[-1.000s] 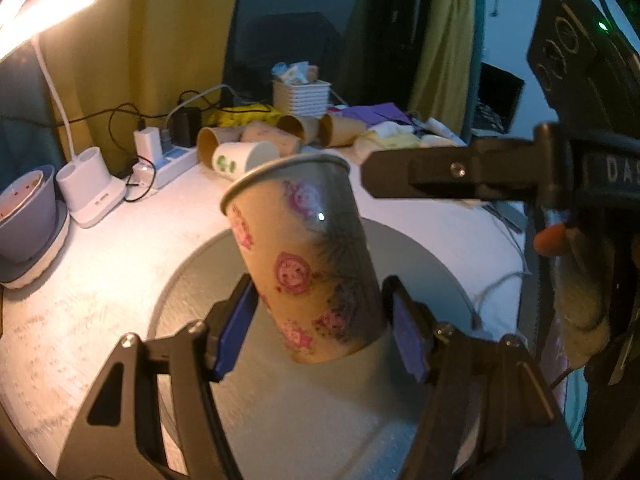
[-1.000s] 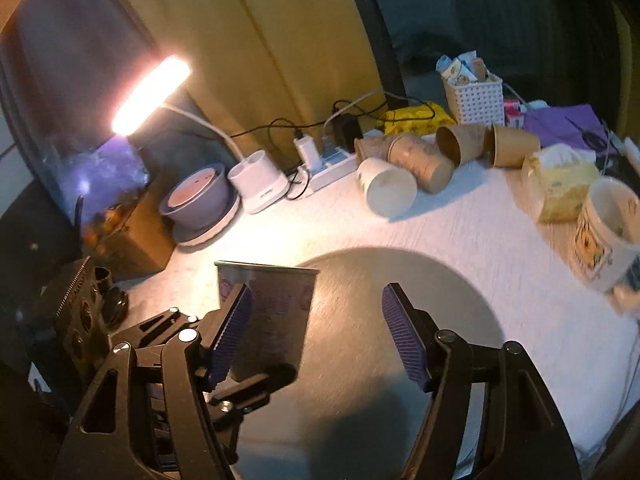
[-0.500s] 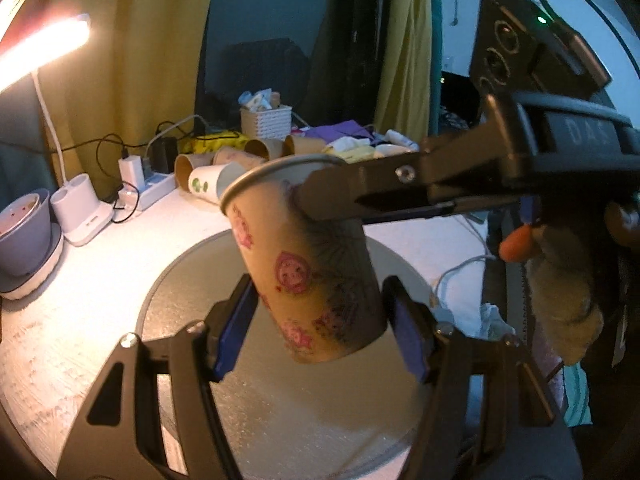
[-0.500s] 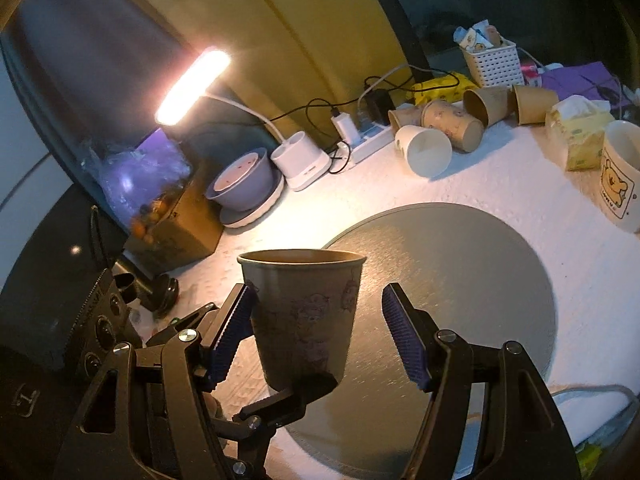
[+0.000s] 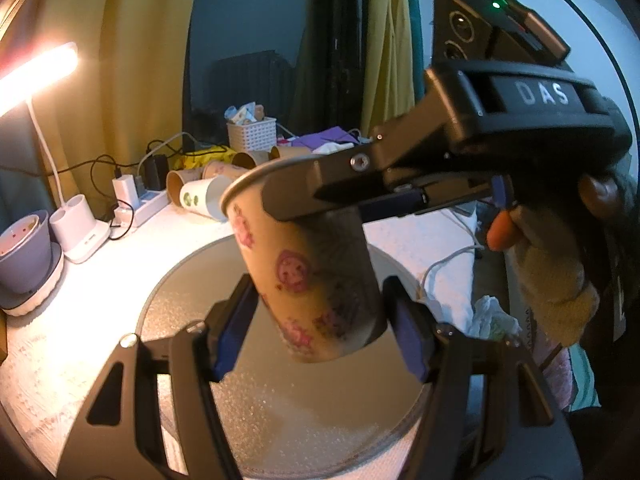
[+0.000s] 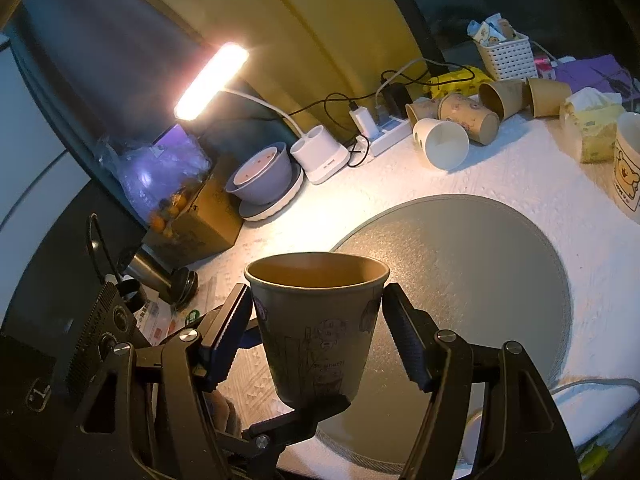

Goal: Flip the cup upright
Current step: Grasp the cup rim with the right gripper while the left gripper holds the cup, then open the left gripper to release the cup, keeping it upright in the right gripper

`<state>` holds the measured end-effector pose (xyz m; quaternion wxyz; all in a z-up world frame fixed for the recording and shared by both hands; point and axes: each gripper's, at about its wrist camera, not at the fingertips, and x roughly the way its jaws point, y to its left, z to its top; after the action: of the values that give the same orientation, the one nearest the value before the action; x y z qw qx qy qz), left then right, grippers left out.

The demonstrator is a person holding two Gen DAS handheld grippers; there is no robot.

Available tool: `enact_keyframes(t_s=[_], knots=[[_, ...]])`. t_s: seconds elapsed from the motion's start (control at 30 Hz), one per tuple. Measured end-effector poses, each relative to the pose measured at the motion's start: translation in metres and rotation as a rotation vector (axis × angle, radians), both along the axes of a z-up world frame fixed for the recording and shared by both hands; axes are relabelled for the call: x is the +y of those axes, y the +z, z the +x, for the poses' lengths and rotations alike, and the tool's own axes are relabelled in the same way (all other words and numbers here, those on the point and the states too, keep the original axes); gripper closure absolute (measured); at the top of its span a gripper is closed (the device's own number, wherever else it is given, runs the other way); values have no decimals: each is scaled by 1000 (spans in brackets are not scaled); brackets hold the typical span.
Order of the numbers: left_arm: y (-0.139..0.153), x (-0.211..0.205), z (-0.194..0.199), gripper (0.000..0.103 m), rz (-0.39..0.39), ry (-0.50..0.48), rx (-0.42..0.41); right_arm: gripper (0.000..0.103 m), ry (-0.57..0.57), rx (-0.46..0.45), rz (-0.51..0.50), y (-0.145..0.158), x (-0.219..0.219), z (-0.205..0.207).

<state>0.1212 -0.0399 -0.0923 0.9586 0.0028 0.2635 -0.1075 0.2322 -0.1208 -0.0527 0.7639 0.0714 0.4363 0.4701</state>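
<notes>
A brown paper cup with pink flower prints (image 5: 308, 268) is held in the air above the round grey mat (image 5: 280, 412), mouth up and a little tilted. My left gripper (image 5: 320, 332) is shut on its lower part. In the right wrist view the cup (image 6: 316, 320) stands between the fingers of my right gripper (image 6: 318, 340), which sit at its upper sides with small gaps. The right gripper also shows in the left wrist view, with one finger (image 5: 320, 188) across the cup's rim. The left gripper's finger (image 6: 296, 420) shows under the cup.
Several paper cups (image 6: 468, 120) lie on their sides at the back of the white table, by a power strip (image 6: 384, 136) and a white basket (image 6: 506, 54). A lit desk lamp (image 6: 212, 80), a purple bowl (image 6: 260, 180), a tissue pack (image 6: 592, 128) and a bear mug (image 6: 628, 168) stand around the mat.
The right gripper came in from the right and now straddles the cup's top. The left gripper lifted the cup higher over the mat and kept its hold.
</notes>
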Motion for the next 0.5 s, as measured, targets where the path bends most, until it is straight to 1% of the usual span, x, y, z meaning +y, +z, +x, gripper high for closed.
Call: enact_keyframes(t_s=[0.13,0.27,0.33,0.43,0.5], knots=[[-2,-2,1,37,5,5,12,33,14,-4,-3,-3,0,1],[-6,1,5,36,-10,15,41,34,21,-4,-12,-7,1,3],[-10,5,10,35,-31,23,72,34,24,-8,-23,-9,4,4],[-18,12,15,28,-70,32,111,34,21,-19,-29,-9,7,6],[-20,17,16,28,-87,40,122,34,13,-33,-39,-8,9,8]])
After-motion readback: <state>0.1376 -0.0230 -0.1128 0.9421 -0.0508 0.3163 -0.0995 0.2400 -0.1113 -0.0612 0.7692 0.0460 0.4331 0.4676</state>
